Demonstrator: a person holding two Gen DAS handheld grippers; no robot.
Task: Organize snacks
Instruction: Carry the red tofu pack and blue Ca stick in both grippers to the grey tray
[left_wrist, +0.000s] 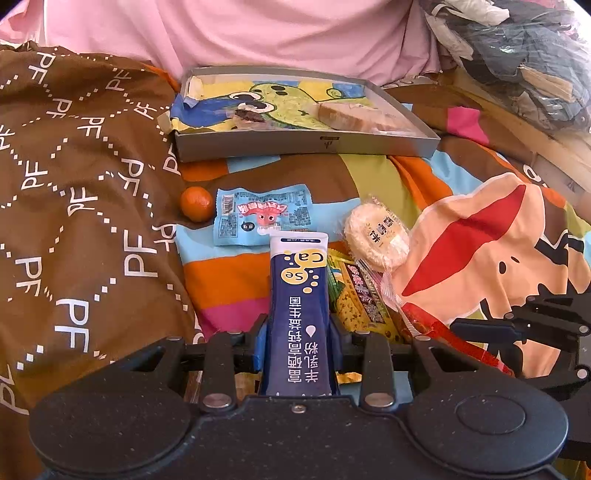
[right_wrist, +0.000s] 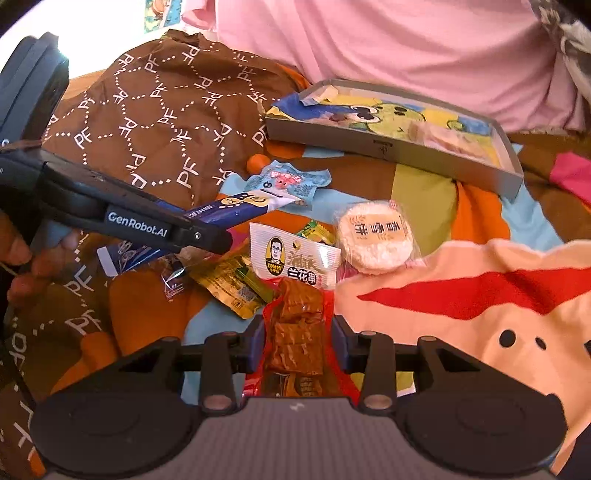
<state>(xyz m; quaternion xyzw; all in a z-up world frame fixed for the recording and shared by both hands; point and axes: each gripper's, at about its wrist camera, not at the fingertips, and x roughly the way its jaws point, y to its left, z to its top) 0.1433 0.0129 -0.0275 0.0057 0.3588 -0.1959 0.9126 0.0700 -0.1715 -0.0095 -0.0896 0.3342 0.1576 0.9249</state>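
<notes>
Grippers are both loaded: we pinch the blue sachet (left_wrist: 298, 314) in the left gripper (left_wrist: 298, 339) and the tofu-skewer packet (right_wrist: 295, 325) in the right gripper (right_wrist: 298, 343), each short of the grey tray (left_wrist: 258, 146), presumably for transfer.
</notes>
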